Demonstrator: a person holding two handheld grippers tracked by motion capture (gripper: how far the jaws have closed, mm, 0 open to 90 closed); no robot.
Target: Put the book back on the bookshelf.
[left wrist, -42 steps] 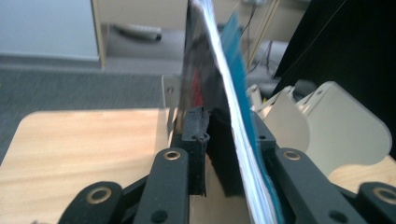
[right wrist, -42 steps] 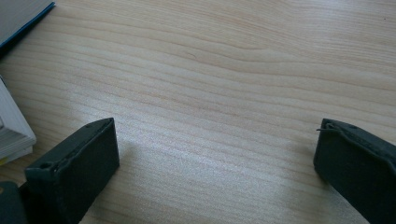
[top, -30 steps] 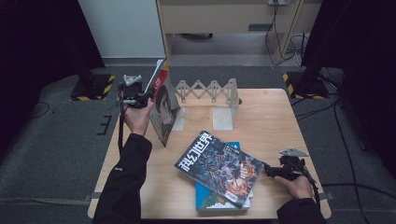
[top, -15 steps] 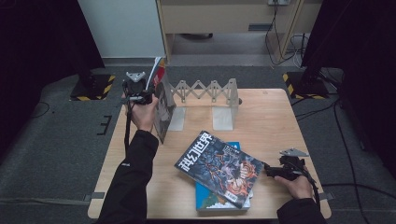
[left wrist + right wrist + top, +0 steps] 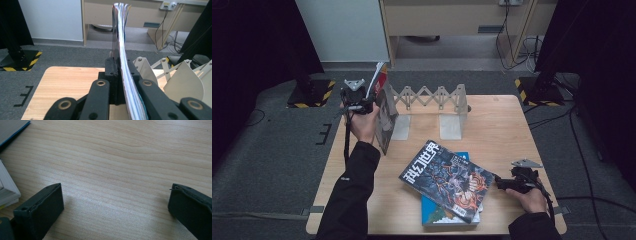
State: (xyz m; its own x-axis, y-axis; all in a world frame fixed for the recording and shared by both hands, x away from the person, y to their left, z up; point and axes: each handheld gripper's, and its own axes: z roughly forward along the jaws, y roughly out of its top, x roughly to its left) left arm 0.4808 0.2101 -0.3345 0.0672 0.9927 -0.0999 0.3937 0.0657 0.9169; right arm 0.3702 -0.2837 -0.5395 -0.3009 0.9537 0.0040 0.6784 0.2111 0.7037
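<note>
While the person's left hand (image 5: 364, 125) sits at the upper left of the high view, its left hand-held gripper (image 5: 357, 100) holds a thin, glossy magazine with a red top corner (image 5: 384, 117) standing on edge. In the left gripper view, the two black jaws press on either side of the magazine's (image 5: 122, 50) white page edges, which rise from the jaws to the top centre of the frame and bow slightly. These jaws have just been easing open a little, yet the pages are pinched between them. The magazine stands at the left end of a pale grey folding book rack with a zigzag back (image 5: 437, 97), near the top edge of the light wooden tabletop (image 5: 502, 130).

At the lower right of the high view, the right hand-held gripper (image 5: 512, 182) rests low over the tabletop, held in the person's right hand (image 5: 532, 197). In the right gripper view its jaws stand wide apart with bare wood between them and nothing gripped.

Lower centre of the high view, a dark illustrated magazine with white lettering (image 5: 447, 180) lies flat and askew on top of a blue-covered book (image 5: 437, 215), just to the left of the right hand-held gripper.
</note>
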